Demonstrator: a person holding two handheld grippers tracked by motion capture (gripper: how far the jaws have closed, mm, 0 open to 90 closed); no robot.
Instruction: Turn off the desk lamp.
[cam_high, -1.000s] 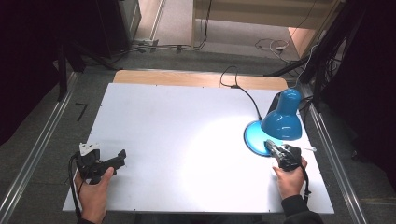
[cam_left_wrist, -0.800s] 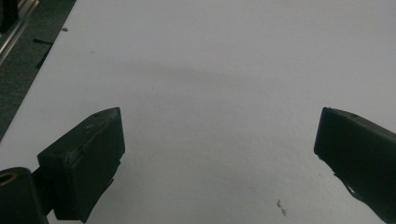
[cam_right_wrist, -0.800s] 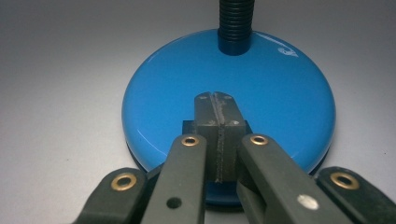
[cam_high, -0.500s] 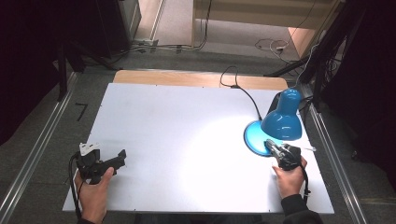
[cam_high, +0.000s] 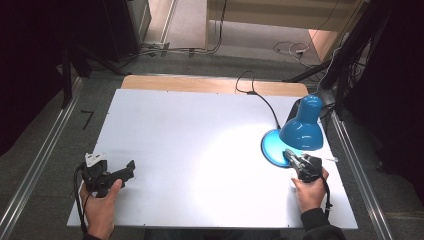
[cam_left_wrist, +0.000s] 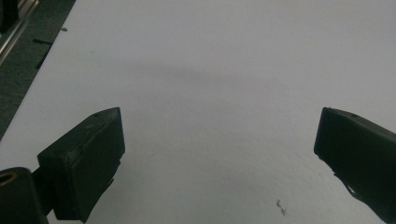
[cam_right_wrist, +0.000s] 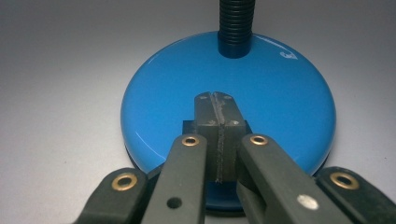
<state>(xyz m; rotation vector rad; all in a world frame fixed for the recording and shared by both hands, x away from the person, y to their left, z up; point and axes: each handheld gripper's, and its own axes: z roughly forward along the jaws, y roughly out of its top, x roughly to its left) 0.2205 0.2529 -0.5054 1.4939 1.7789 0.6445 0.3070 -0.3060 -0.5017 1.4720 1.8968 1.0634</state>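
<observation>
At a white table (cam_high: 200, 150), the right gripper (cam_right_wrist: 216, 105) rests its tightly closed tips, nothing between them, on the round base (cam_right_wrist: 271, 98) of a blue desk lamp (cam_high: 301, 127), apparently over a black switch (cam_right_wrist: 187, 126) beneath them; the lamp's ribbed neck (cam_right_wrist: 236, 23) rises just beyond. A good press here likely means pushing straight down, gently, so the base does not slide. The left gripper (cam_left_wrist: 219, 140) waits well apart, jaws spread wide over bare tabletop

1 blue lamp (cam_high: 301, 131), 1 black cord (cam_high: 260, 97), 1 white table (cam_high: 190, 135), 2 tools, left (cam_high: 131, 169), right (cam_high: 288, 155)
</observation>
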